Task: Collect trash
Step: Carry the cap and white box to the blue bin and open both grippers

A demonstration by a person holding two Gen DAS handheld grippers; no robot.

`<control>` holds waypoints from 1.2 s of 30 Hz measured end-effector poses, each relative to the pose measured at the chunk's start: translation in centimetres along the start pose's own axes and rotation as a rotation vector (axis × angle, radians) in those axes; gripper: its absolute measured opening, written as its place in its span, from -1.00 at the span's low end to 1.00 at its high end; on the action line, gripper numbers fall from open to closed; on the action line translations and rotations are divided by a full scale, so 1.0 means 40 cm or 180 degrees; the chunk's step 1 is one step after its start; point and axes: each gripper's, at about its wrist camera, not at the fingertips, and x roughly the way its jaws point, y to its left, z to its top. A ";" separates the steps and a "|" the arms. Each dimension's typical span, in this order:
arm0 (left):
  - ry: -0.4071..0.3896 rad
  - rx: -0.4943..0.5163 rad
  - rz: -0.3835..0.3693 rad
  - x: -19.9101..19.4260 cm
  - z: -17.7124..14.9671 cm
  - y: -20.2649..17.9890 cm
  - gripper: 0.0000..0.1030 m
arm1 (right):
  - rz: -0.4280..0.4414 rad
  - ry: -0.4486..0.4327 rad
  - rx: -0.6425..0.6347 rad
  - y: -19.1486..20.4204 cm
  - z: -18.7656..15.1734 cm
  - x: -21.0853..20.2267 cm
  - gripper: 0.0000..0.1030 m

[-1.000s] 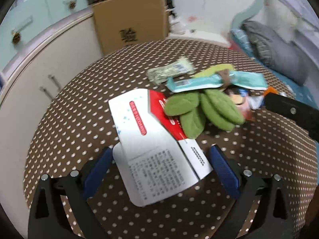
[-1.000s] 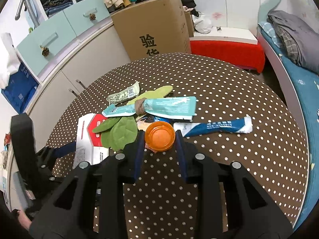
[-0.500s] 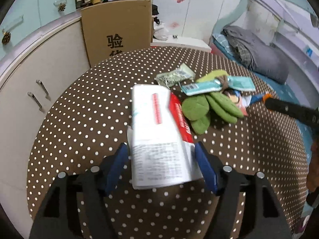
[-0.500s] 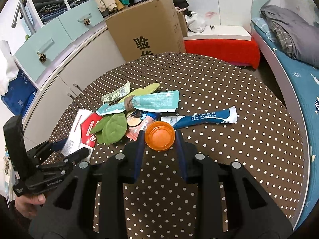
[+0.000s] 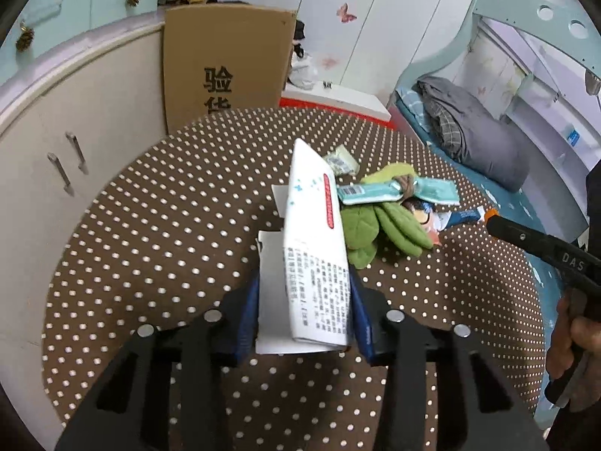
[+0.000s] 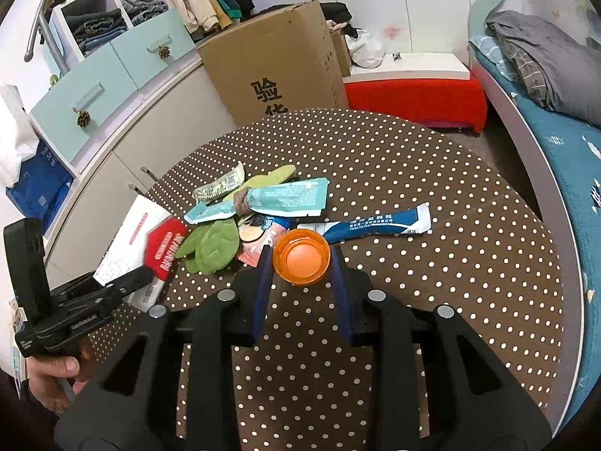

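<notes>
Left claw point(image 5: 304, 312) closing, box point(image 5: 313, 263) now lifted

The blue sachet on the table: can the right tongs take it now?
Probably not: the right tongs are already shut on the orange cap. The blue sachet lies uncovered just beyond.
</notes>
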 end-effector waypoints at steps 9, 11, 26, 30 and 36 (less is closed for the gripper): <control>-0.0330 0.0148 -0.0125 -0.125 0.040 -0.073 -0.18 | -0.0047 -0.0276 0.0098 -0.060 0.025 -0.090 -0.41; -0.0385 0.0238 -0.0213 -0.131 0.058 -0.116 -0.18 | -0.0095 -0.0368 0.0165 -0.093 0.032 -0.122 -0.41; -0.0363 0.1037 -0.0893 -0.054 0.091 -0.560 -0.17 | -0.0882 -0.0607 0.1301 -0.593 -0.097 -0.314 -0.41; -0.0263 0.1217 -0.1042 -0.019 0.082 -0.676 -0.17 | -0.0893 -0.0374 0.1676 -0.718 -0.179 -0.270 -0.41; -0.0061 0.1435 -0.1177 0.039 0.055 -0.810 -0.17 | -0.0817 -0.0102 0.2072 -0.838 -0.283 -0.176 -0.41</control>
